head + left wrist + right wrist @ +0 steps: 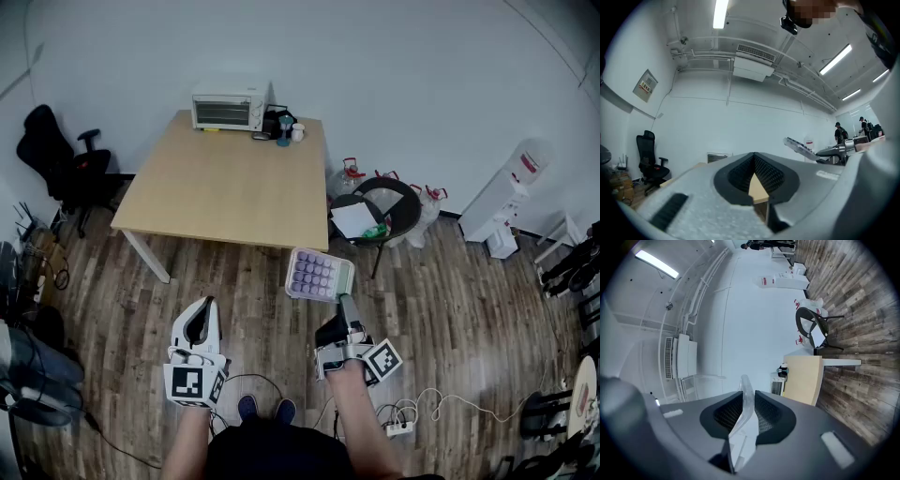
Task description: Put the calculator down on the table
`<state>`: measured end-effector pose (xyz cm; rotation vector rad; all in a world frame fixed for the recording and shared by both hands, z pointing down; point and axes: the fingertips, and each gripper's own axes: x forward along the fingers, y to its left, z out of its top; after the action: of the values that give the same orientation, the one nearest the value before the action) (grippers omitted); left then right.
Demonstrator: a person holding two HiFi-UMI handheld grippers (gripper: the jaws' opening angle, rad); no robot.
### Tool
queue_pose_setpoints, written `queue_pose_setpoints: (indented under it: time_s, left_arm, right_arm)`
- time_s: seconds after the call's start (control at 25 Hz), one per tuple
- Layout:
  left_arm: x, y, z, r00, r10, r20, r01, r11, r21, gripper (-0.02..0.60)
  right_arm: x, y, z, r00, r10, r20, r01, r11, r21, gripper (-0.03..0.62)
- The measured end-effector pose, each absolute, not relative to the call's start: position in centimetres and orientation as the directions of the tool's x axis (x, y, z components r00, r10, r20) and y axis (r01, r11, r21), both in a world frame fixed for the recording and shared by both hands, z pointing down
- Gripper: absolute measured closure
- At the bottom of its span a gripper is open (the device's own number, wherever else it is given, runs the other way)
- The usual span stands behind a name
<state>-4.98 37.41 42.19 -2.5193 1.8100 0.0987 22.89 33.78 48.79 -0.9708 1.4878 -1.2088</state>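
A white calculator with purple keys hangs over the wooden floor, short of the table's near edge. My right gripper is shut on its near edge. In the right gripper view the calculator shows edge-on, clamped between the dark pads of the right gripper. My left gripper is held lower left, apart from the calculator, shut and empty. In the left gripper view its jaws meet at the tips, and the calculator floats off to the right.
On the table's far edge stand a white toaster oven and small cups. A round black chair with papers stands right of the table, a black office chair to its left. A power strip and cables lie on the floor.
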Motion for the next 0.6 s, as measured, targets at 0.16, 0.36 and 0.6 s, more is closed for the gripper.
queue_pose_setpoints:
  time_s: [0.16, 0.36, 0.6]
  left_arm:
    - [-5.3, 37.1, 42.5, 0.308, -0.949, -0.068, -0.951, -0.309, 0.014, 0.583]
    - [-5.8, 37.0, 42.4, 0.315, -0.946, -0.073, -0.948, -0.317, 0.022, 0.583]
    - [-6.7, 37.0, 42.9, 0.306, -0.949, -0.076, -0.951, -0.308, 0.022, 0.583]
  right_arm:
    - [22.7, 33.4, 48.6, -0.236, -0.954, -0.185, -0.017, 0.194, -0.981, 0.500]
    - [22.4, 33.4, 49.3, -0.224, -0.961, -0.159, -0.009, 0.166, -0.986, 0.500]
    - [21.9, 33.5, 50.4, -0.215, -0.965, -0.147, -0.005, 0.151, -0.988, 0.500]
